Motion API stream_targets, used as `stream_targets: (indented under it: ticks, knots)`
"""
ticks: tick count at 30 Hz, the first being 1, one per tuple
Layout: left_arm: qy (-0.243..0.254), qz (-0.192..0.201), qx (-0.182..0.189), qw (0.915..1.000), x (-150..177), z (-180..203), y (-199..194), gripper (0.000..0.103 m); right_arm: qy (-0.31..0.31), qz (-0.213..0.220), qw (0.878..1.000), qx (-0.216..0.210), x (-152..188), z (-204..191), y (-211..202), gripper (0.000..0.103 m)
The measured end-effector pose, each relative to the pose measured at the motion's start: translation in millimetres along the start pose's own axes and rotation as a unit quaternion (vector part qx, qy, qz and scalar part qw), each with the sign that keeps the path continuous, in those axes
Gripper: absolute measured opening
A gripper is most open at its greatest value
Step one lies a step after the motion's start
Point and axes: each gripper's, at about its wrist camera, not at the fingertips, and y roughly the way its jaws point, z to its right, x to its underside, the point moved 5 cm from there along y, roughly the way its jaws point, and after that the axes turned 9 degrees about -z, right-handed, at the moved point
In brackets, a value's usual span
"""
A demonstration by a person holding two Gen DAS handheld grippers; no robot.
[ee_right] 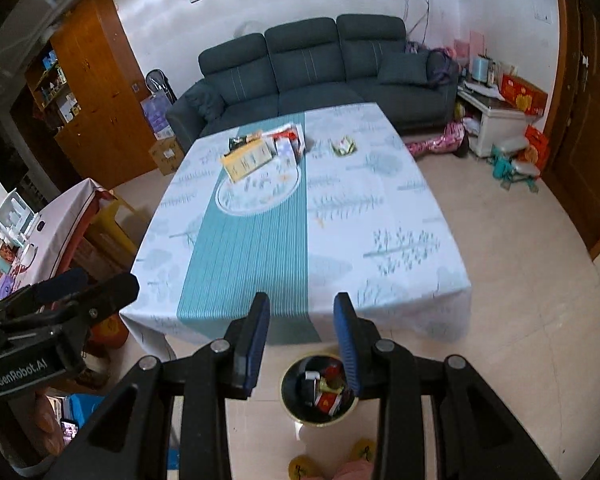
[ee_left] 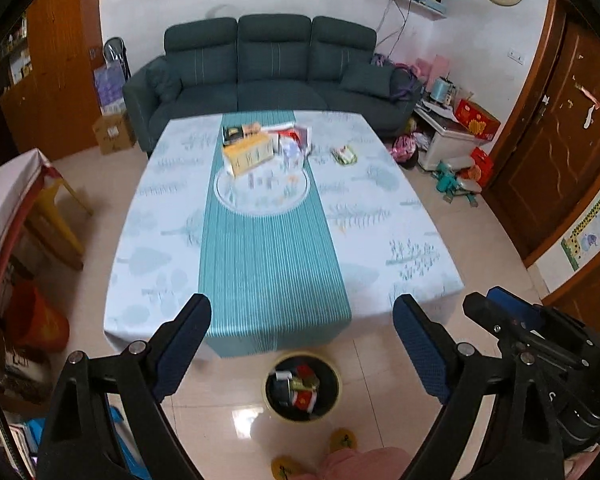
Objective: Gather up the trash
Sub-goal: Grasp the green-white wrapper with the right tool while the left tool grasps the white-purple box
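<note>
Some wrappers already fill the round black bin [ee_left: 302,390] on the near floor; boxes and packets [ee_left: 260,146] remain far across the desk [ee_left: 380,240]. Left tongs [ee_left: 302,320] and right tongs [ee_right: 302,320] hang released, empty.

At the left edge of your right wrist view, the left claw [ee_right: 96,286] housing reads "GenRobot.AI" in white. No other print, including the boxes on the tabletop [ee_right: 380,208], is legible.

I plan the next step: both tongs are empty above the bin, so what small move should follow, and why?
Probably reach the left tongs forward to the yellow box: trash remains at the table's far end.
</note>
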Motion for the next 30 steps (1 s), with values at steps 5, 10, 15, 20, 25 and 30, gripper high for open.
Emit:
stream_targets:
  ticks: [5,10,15,20,25,30]
  knots:
    - [-0.005,-0.007,-0.007,0.9999,-30,-3,15,0.091,-0.014,0.006,1.0,0.004,-28,4,4,0.033]
    - [-0.03,-0.022,-0.014,0.9992,-74,-8,57,0.091,-0.017,0.001,1.0,-0.001,-75,19,32,0.034]
    - [-0.059,-0.039,-0.02,0.9973,-130,-10,116,0.091,-0.029,-0.01,0.999,-0.02,-136,42,81,0.051]
    - [-0.116,-0.084,-0.016,0.9895,-194,-14,197,0.091,-0.043,-0.06,0.997,-0.032,-203,68,151,0.052]
    - [-0.159,-0.112,-0.015,0.9809,-239,-19,273,0.091,-0.068,-0.104,0.992,-0.03,-256,90,223,0.061]
    - [-0.187,-0.15,-0.015,0.9707,-261,-27,334,0.091,-0.08,-0.15,0.985,-0.029,-290,103,297,0.061]
